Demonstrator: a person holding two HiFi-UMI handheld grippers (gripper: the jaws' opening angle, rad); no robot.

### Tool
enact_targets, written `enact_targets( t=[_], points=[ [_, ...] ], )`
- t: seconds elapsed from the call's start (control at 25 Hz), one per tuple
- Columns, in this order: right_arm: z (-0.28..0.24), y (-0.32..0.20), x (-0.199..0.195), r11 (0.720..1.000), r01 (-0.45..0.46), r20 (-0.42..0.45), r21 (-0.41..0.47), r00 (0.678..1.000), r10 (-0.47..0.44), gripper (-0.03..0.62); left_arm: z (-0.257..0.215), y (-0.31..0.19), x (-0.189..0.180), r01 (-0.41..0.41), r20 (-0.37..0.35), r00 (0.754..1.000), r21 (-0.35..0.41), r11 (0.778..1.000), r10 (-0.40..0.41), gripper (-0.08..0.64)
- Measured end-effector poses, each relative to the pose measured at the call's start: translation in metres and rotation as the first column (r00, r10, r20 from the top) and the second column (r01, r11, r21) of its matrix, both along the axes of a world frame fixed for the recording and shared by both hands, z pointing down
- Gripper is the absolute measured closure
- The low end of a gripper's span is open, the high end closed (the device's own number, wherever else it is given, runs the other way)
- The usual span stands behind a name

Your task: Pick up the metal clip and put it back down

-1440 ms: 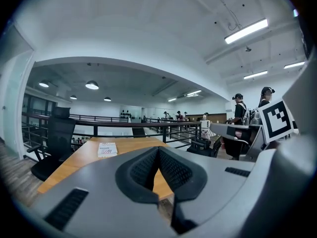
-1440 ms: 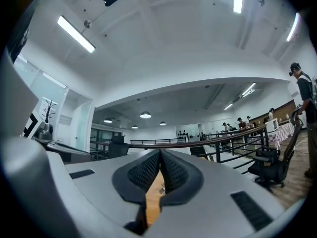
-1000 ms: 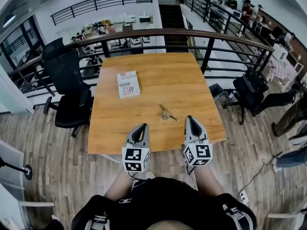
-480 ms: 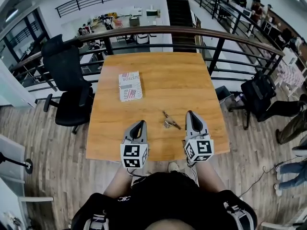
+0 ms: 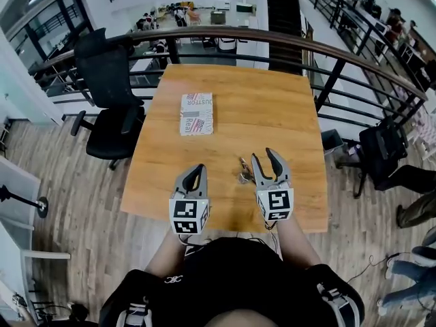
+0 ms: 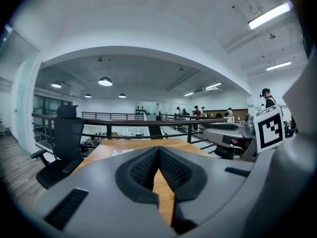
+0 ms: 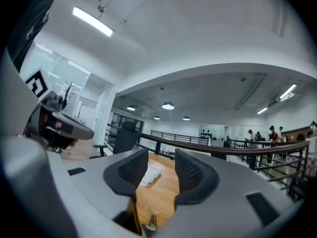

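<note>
Shifting the right gripper (image 5: 264, 157), fingers just opened wide and empty, leftward would straddle the small silver metal clip (image 5: 243, 172) squarely; left gripper (image 5: 196, 172) fingers are together.

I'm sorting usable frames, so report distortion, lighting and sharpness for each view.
Head view: strong fisheye bows the railing; the table is evenly lit without glare, and the metal clip is small but sharp. Left gripper view: black rounded corners, and the ceiling strip light is blown out. Right gripper view: same dark corners; the clip is a sliver at the bottom edge.
</note>
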State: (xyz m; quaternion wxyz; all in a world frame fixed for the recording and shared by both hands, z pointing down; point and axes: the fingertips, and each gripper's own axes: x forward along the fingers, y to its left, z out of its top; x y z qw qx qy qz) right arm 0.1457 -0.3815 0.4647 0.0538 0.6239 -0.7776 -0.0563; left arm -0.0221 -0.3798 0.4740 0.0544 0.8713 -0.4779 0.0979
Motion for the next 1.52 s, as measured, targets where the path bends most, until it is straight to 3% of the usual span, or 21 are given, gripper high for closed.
enact_targets(
  t=[0.24, 0.6, 0.84, 1.2, 1.52],
  points=[
    [0.045, -0.03, -0.029, 0.995, 0.071, -0.151, -0.066, 0.985, -0.08, 0.397, 0.009, -0.01, -0.027, 0.11, 0.01, 0.994, -0.015, 0.994, -0.11, 0.548],
    [0.13, -0.056, -0.045, 0.972, 0.093, -0.263, -0.214, 0.953, -0.149, 0.39, 0.026, -0.011, -0.059, 0.218, 0.032, 0.976, -0.049, 0.975, -0.217, 0.548],
    [0.181, -0.063, -0.044, 0.944, 0.088, -0.272, -0.319, 0.945, -0.18, 0.379, 0.031, -0.008, -0.064, 0.251, 0.056, 0.967, -0.064, 0.966, -0.248, 0.548],
    [0.253, -0.059, -0.031, 0.879, 0.027, -0.311, -0.476, 0.93, -0.197, 0.379, 0.039, -0.005, -0.074, 0.29, 0.087, 0.955, -0.082, 0.954, -0.283, 0.548],
    [0.298, -0.045, -0.012, 0.821, -0.104, -0.397, -0.561, 0.905, -0.156, 0.407, 0.036, 0.004, -0.079, 0.29, 0.096, 0.954, -0.068, 0.955, -0.283, 0.548]
  ],
)
